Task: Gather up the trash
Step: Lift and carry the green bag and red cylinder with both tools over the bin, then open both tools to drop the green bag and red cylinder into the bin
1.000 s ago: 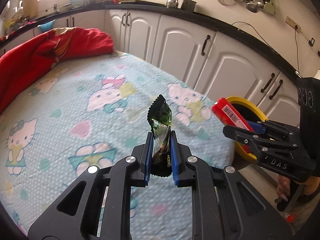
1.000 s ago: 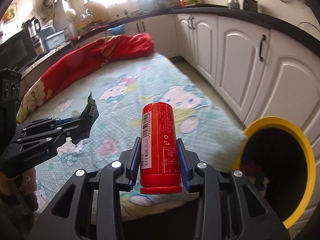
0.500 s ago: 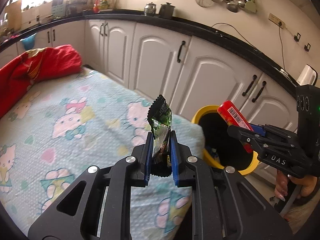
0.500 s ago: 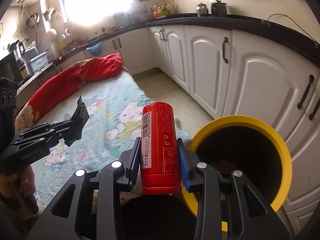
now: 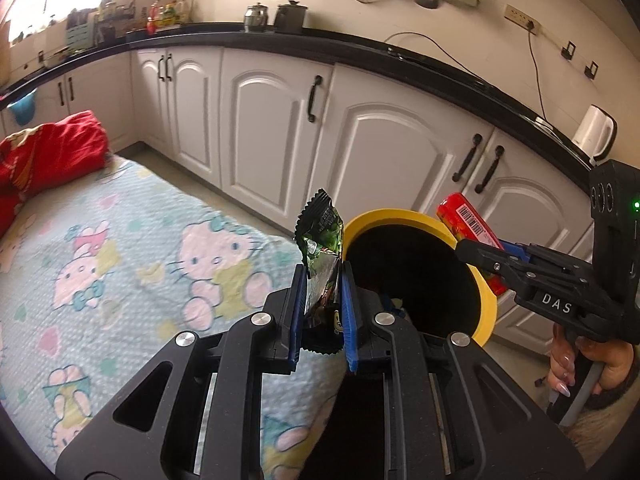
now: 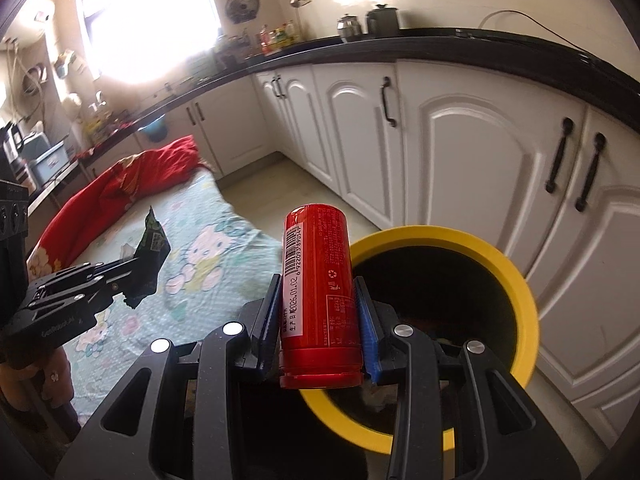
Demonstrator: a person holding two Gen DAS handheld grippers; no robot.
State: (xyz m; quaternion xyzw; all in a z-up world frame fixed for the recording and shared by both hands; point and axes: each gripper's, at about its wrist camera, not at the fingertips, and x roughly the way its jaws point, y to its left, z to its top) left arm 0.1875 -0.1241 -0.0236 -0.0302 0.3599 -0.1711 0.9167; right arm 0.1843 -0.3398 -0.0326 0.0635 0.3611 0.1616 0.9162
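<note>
My left gripper (image 5: 322,312) is clenched on a crumpled green wrapper (image 5: 322,240), which sticks up past the fingers. My right gripper (image 6: 320,312) is clamped on an upright red can (image 6: 318,292), held at its lower half. Only the right view shows dim scraps inside the yellow-rimmed bin (image 6: 516,276); I cannot identify them. Beyond lie the patterned bed (image 5: 120,248) and white cabinets (image 5: 280,132).
</note>
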